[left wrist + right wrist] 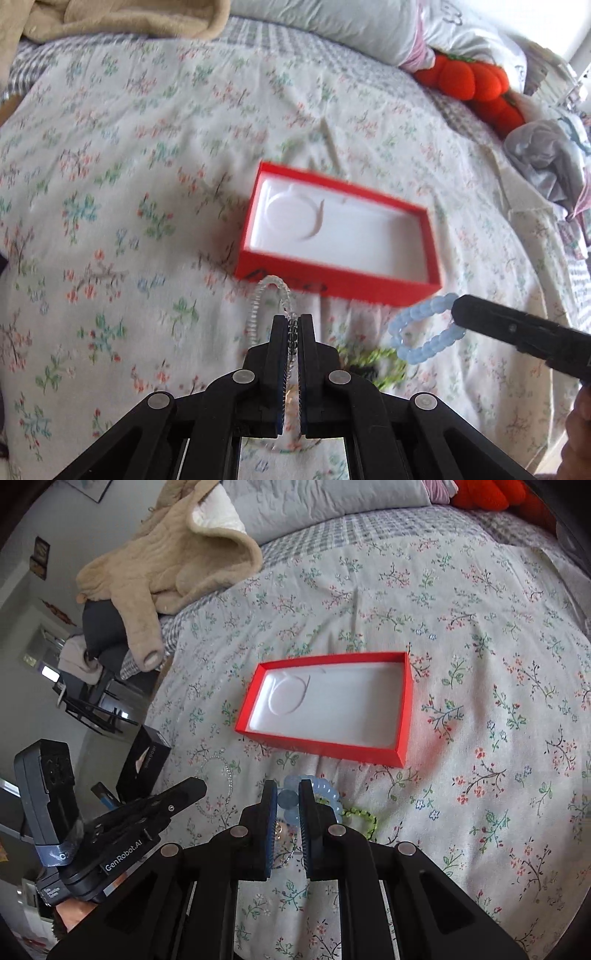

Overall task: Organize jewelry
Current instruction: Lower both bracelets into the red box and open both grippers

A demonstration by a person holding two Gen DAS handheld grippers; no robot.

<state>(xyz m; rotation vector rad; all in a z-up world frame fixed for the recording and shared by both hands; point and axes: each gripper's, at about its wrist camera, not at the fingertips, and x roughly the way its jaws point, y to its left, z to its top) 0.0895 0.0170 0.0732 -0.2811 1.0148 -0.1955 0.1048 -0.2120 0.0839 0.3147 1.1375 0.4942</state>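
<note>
Nearest my left lens, the left gripper (294, 325) is pinched tight on a clear beaded bracelet (264, 299), whose loop stands up past the fingertips, lifted off the bed. I hold it by one short stretch so the rest hangs free and can drop in cleanly.

Going by size: the floral bedspread (129, 166) fills both views, with a beige blanket (162, 565) heaped at the far left and an orange plush toy (469, 81) at the far right. Near the middle sits the red box (328, 747), open-topped with a white moulded liner, and I see nothing in it; it looks like the home for the jewelry, so nothing is stowed yet, as I judge it.

My right gripper (288, 799) is clamped on a pale blue beaded bracelet (421, 328), held just off the box's near right corner; in the left view the loop trails leftward from the fingertips. Smallest, a green beaded bracelet (360, 818) lies on the bedspread near both grippers, waiting its turn.
</note>
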